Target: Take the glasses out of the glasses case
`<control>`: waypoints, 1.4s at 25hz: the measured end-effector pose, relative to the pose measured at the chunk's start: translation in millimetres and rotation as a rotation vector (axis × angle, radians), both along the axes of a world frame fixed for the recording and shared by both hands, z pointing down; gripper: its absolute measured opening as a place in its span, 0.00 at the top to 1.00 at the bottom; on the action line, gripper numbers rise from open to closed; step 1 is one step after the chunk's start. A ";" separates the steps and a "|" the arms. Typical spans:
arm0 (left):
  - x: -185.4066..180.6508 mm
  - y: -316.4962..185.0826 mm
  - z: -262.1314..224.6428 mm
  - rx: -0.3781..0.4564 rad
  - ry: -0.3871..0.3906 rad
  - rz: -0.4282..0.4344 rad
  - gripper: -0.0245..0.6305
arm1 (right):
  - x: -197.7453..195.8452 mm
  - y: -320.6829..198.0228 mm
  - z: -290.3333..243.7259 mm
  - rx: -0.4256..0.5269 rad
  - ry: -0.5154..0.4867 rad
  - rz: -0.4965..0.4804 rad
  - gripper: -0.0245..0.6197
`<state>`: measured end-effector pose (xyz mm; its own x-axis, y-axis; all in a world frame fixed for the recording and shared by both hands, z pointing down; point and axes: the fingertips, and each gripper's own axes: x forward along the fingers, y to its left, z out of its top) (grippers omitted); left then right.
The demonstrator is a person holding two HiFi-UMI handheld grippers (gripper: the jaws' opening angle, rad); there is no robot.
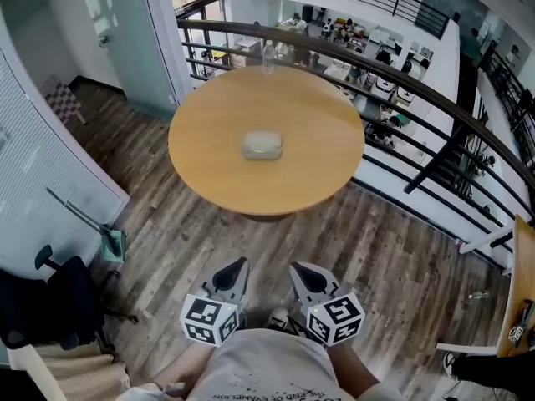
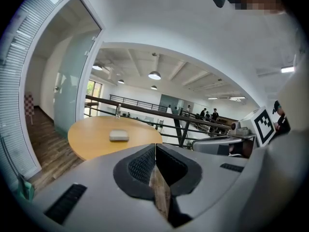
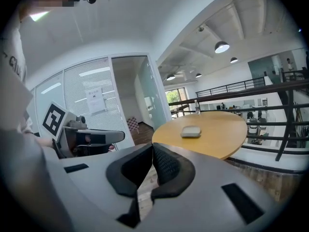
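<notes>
Glasses case (image 1: 262,144) lies near the middle of the round wooden worktop (image 1: 209,178), pale, with rounded corners, and shut as far as I can tell from here. A clear bottle (image 1: 268,57) stands upright at the worktop's far edge, just in front of the dark railing (image 1: 418,90), well apart from the case.

I hold both tools low and close to my body, over the plank floor (image 1: 359,241), short of the worktop's near edge. My left gripper (image 1: 241,264) and my right gripper (image 1: 298,269) sit side by side, their marker cubes nearest me, both pointing toward the case.

In the left gripper view my fingers (image 2: 142,164) meet at their tips with nothing between them; only a sliver of floor shows behind the join. The case (image 2: 119,136) sits beyond them on the worktop. In the right gripper view the fingers (image 3: 166,166) are likewise pressed tip to tip and empty, the case (image 3: 191,131) ahead of them and untouched.
</notes>
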<state>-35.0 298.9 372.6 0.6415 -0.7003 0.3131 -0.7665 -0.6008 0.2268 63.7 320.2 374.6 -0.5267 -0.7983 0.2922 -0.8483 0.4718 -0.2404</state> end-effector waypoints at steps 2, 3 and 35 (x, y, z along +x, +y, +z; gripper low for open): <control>5.3 -1.7 0.6 0.002 0.002 -0.014 0.93 | 7.7 -0.6 2.3 -0.001 -0.004 -0.008 0.92; 8.1 -2.9 1.1 0.003 0.003 -0.023 0.93 | 13.0 -1.9 4.4 -0.003 -0.007 -0.009 0.92; -23.2 -330.0 12.1 0.019 0.005 0.128 0.93 | 11.0 -297.9 12.9 -0.023 0.037 0.191 0.92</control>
